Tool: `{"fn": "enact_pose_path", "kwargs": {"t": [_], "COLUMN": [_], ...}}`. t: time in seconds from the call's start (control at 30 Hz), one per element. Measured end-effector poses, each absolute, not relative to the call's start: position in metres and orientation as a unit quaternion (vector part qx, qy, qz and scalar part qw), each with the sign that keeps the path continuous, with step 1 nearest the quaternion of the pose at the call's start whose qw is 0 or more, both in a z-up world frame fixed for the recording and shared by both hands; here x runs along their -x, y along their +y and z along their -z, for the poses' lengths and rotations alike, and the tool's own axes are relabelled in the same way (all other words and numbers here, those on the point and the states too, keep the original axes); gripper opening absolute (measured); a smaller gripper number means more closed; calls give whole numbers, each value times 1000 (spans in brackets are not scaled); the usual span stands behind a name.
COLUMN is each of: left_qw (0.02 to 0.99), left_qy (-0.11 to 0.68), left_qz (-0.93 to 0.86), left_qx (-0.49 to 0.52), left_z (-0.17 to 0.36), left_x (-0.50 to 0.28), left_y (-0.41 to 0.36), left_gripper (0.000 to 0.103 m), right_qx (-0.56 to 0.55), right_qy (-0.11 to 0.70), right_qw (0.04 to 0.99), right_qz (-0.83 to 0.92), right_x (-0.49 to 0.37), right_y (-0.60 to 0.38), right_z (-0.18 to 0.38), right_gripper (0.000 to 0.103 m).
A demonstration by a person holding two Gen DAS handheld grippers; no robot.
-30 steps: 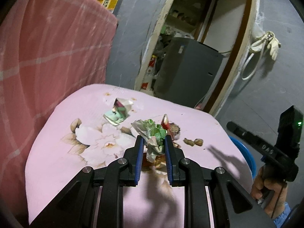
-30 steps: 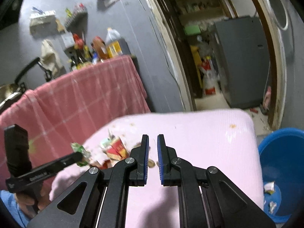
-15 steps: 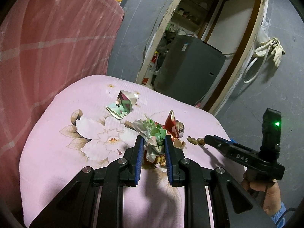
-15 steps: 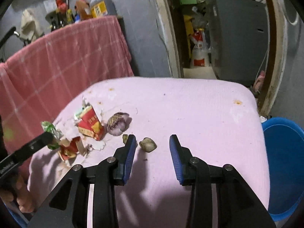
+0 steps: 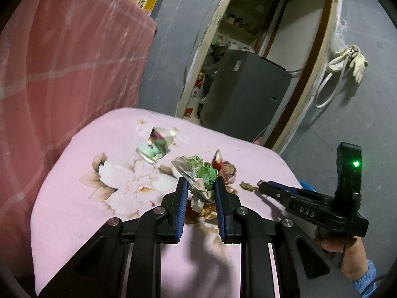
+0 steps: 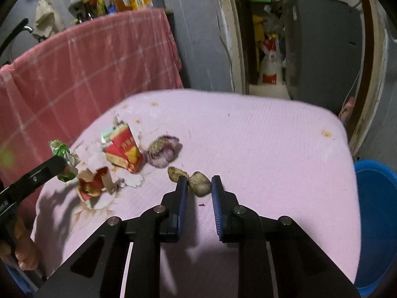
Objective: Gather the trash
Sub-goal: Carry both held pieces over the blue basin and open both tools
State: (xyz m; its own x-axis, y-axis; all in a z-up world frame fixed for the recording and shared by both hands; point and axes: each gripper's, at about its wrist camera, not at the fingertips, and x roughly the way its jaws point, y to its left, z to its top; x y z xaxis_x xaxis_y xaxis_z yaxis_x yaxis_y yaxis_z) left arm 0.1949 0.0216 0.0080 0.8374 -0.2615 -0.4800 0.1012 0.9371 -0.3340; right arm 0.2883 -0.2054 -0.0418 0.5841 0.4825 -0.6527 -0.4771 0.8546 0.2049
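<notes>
My left gripper [image 5: 200, 186] is shut on a crumpled green and silver wrapper [image 5: 198, 173], held just above the pink floral table cover [image 5: 74, 198]. My right gripper [image 6: 199, 186] is low over the cover. Its jaws are closing, with a brown lump [image 6: 200, 186] between them and both pads touching it. A second brown lump [image 6: 177, 172] lies just to its left. A purple husk [image 6: 162, 151], a red carton [image 6: 124, 149] and a torn red packet [image 6: 93, 183] lie further left. A mint and foil carton [image 5: 155, 146] sits beyond the wrapper.
A blue bin [image 6: 377, 211] stands on the floor past the table's right edge. A red checked cloth [image 6: 86, 74] hangs behind the table with bottles on top. A doorway with a grey appliance [image 6: 322, 49] lies beyond. A hand [image 5: 347, 255] holds the right gripper.
The right gripper dropped toward the table, opened wide, then narrowed around the brown lump. The left gripper kept its hold on the wrapper and barely moved.
</notes>
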Motion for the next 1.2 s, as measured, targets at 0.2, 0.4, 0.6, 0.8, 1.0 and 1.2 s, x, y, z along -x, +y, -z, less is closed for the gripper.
{"fn": "enact_pose_path", "kwargs": {"t": [0.2, 0.4, 0.6, 0.8, 1.0, 1.2], "left_qw": [959, 968, 969, 961, 952, 942], "left_qy": [233, 185, 150, 144, 154, 187], "left_qz": [110, 140, 183, 229, 260, 272], "left_qx": [120, 92, 68, 60, 46, 65], "left_z": [-30, -59, -79, -85, -73, -53], "left_x": [-191, -192, -198, -211, -235, -262], "left_y": [-5, -46, -99, -153, -201, -232], "left_gripper": [18, 18, 18, 18, 18, 18], "right_qx": [-42, -56, -58, -78, -99, -117], "right_qy": [263, 159, 96, 81, 97, 126], "right_qw": [927, 957, 977, 986, 988, 985], "right_qz": [-264, -234, -182, -125, -73, -36], "right_x": [-258, -226, -201, -197, -201, -212], "right_y": [-233, -269, -306, -351, -397, -427], "right_z": [4, -44, -72, -74, -61, -39], "right_gripper": [17, 17, 17, 17, 18, 18]}}
